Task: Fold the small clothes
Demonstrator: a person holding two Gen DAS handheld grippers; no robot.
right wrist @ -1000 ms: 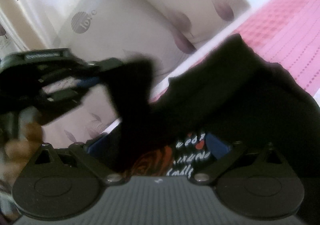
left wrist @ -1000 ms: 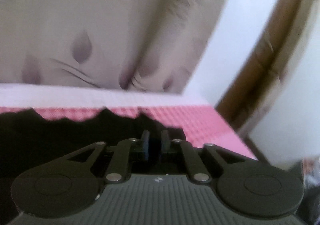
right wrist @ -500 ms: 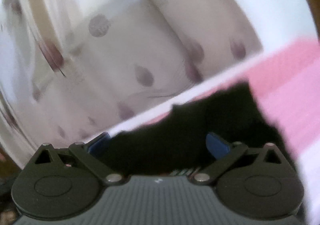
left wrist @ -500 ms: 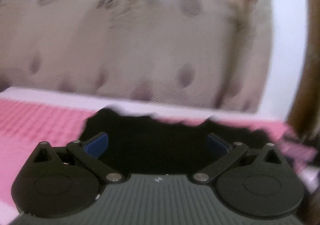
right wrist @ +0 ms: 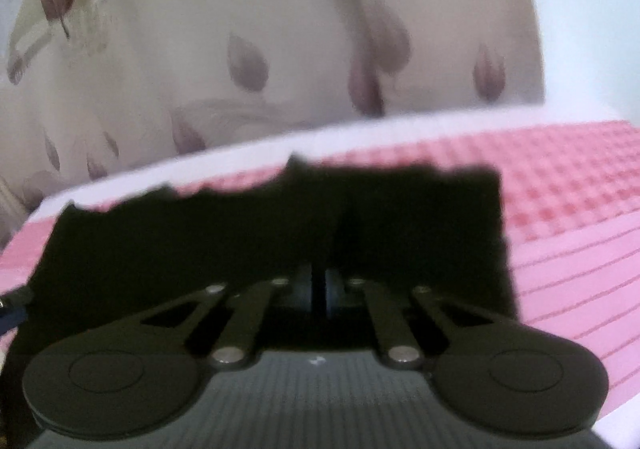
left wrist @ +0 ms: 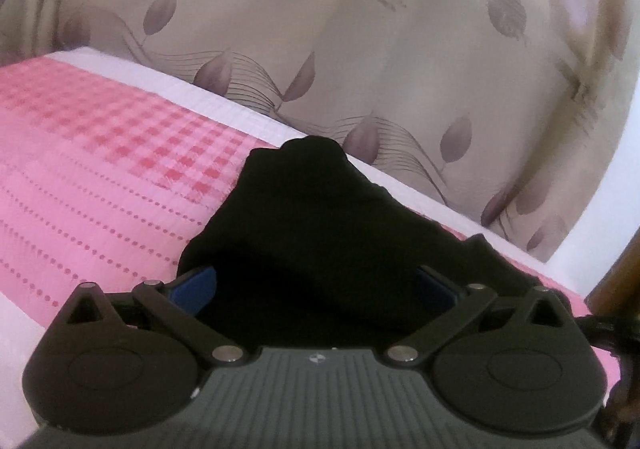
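A small black garment point(left wrist: 312, 201) lies on the pink checked bedspread point(left wrist: 100, 153). My left gripper point(left wrist: 316, 281) hovers low over its near part. The jaws are opening, spread wide, and the blue pads point(left wrist: 194, 287) stand either side of the cloth without pressing it. In the right wrist view the black garment point(right wrist: 420, 217) spreads flat, with a jagged far edge. My right gripper point(right wrist: 319, 277) is shut, its fingers pinched together on the near part of the cloth.
A beige mattress with a purple leaf print point(left wrist: 400, 49) stands upright right behind the bed's far white edge point(left wrist: 192, 97). A brown wooden post point(left wrist: 616, 273) is at the right. Bare pink bedspread point(right wrist: 580, 229) stretches to the right of the garment.
The left gripper let go of the cloth, opened wide and dropped low over the garment. The right gripper, open before, closed on the cloth, which now lies flatter.
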